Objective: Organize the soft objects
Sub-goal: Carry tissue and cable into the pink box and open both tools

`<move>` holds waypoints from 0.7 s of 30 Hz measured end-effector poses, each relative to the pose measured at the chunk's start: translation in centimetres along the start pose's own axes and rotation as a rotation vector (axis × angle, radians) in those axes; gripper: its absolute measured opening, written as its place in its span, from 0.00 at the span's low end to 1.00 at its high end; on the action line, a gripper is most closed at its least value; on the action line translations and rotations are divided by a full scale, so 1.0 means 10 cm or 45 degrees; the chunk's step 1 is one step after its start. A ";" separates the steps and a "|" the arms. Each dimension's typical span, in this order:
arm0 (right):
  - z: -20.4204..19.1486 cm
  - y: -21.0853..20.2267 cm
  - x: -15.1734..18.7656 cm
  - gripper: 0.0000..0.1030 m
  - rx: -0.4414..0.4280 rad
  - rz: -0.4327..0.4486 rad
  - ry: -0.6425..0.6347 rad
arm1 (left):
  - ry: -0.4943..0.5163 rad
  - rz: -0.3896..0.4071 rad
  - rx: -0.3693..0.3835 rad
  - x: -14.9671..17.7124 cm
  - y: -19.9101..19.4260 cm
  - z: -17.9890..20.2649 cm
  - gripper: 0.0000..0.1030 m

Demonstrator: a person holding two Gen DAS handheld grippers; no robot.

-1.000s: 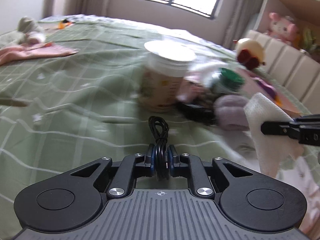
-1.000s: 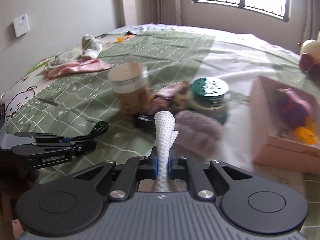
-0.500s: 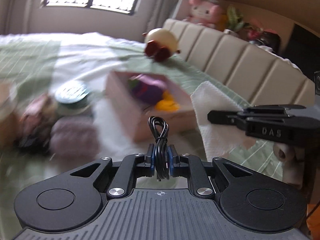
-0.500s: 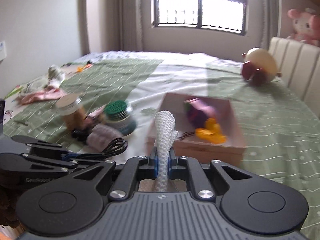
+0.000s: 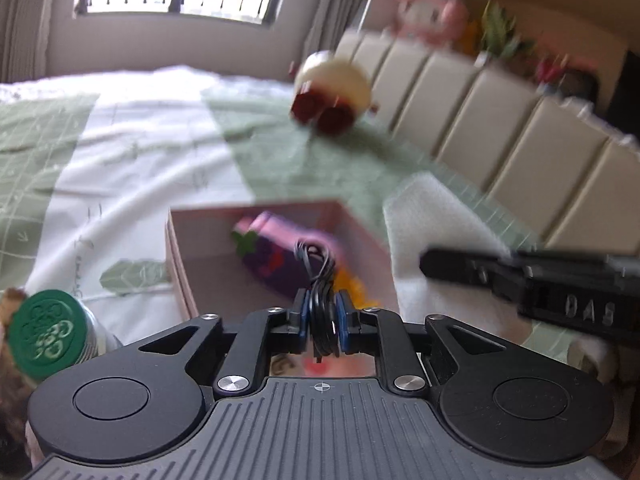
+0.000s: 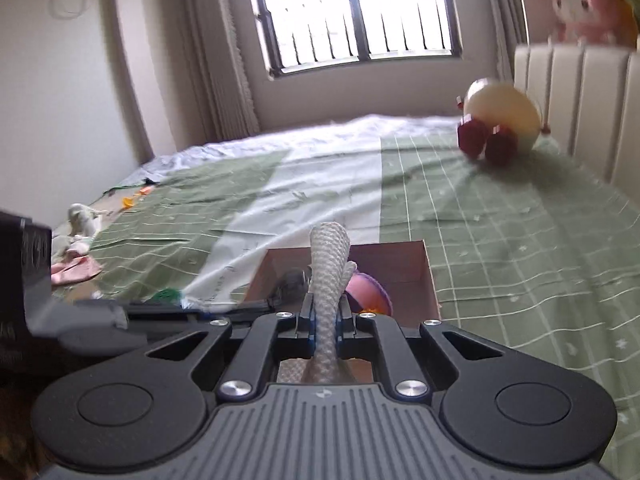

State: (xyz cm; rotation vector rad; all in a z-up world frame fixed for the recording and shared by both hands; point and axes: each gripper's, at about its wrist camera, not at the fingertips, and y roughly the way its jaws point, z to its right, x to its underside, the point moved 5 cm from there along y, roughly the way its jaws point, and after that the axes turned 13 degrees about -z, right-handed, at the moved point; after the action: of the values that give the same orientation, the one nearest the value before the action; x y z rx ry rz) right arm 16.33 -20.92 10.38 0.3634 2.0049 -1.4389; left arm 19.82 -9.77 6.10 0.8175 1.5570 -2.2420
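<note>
My left gripper (image 5: 322, 320) has a coiled black cable (image 5: 320, 272) between its blue pads. Its jaws are opening, and the pads still touch the cable. It hangs over the open pink box (image 5: 180, 248), which holds a purple plush (image 5: 276, 264) and something orange. My right gripper (image 6: 325, 316) is shut on a white knitted cloth (image 6: 328, 260) that stands up between its fingers, just before the same box (image 6: 400, 264). In the left wrist view the right gripper (image 5: 428, 264) reaches in from the right with the white cloth (image 5: 432, 216).
A green-lidded jar (image 5: 44, 332) stands left of the box on the green checked bed cover (image 6: 520, 240). A round cream plush with red feet (image 5: 332, 88) lies near the padded headboard (image 5: 520, 140). Pink cloth and small toys (image 6: 76, 272) lie far left.
Both grippers have swung right, away from the jars and the pile, and now sit at the pink box. The cable and the white cloth came along in their jaws.
</note>
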 end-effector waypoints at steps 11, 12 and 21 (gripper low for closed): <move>0.15 1.30 -0.01 0.09 0.158 -0.356 0.123 | -0.066 0.007 0.022 0.06 0.06 -0.31 0.17; 0.17 1.35 -0.03 0.09 0.173 -0.365 0.141 | -0.065 0.015 0.030 0.08 0.02 -0.31 0.17; 0.20 1.03 -0.01 0.37 -0.076 -0.380 0.297 | -0.036 0.063 0.007 0.40 -0.34 -0.34 0.17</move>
State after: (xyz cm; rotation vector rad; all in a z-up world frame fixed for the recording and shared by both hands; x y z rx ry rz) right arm 22.79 -19.03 2.34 0.2197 2.3646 -1.5701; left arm 15.78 -5.07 5.43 0.8137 1.5024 -2.2140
